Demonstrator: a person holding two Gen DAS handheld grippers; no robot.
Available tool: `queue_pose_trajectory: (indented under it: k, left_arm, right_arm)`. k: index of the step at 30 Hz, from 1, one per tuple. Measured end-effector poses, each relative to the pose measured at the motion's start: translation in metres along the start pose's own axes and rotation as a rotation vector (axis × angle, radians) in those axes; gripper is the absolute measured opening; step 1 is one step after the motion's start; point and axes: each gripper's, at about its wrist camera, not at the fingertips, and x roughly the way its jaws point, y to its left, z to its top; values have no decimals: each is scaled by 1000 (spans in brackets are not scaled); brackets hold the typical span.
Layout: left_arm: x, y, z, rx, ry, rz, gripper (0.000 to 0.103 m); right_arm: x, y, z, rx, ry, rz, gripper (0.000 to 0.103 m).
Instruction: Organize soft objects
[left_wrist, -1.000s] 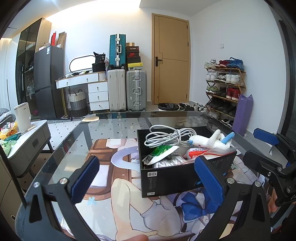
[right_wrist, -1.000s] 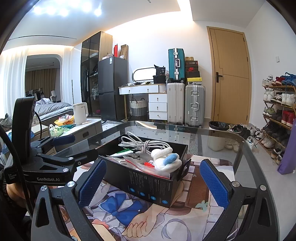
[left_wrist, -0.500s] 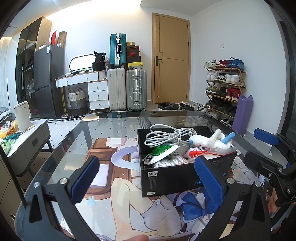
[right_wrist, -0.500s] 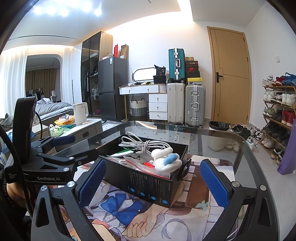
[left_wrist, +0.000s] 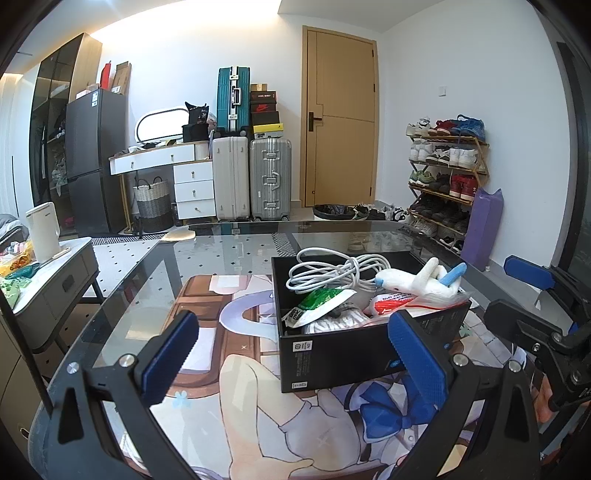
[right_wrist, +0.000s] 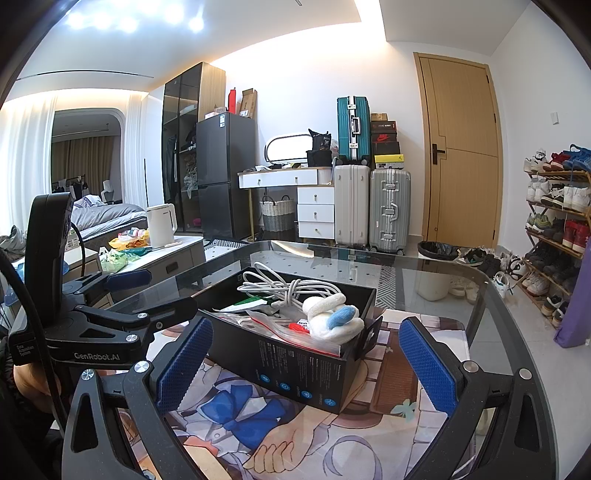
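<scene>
Black box (left_wrist: 354, 354) on the glass counter (left_wrist: 229, 254) holds the plush toy (left_wrist: 417, 282), white cable (left_wrist: 332, 271) and pouches. Left hand-held gripper (left_wrist: 295, 358) and right hand-held gripper (right_wrist: 306, 363) hover spread, holding nothing. Scene fits sorting either pending or complete.

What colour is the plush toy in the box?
White with light blue parts; the plush toy shows best in the right wrist view.

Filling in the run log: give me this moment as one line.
left gripper: open, empty | right gripper: open, empty | black box: on table mat, holds cable, plush toy, packets | nothing grasped
</scene>
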Motion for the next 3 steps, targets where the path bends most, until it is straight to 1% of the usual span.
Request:
queue_pose_trajectory:
  k: [3]
  left_arm:
    - [0, -1, -2, 0, 0, -5, 103]
  right_arm:
    - [0, 0, 0, -1, 0, 0, 102]
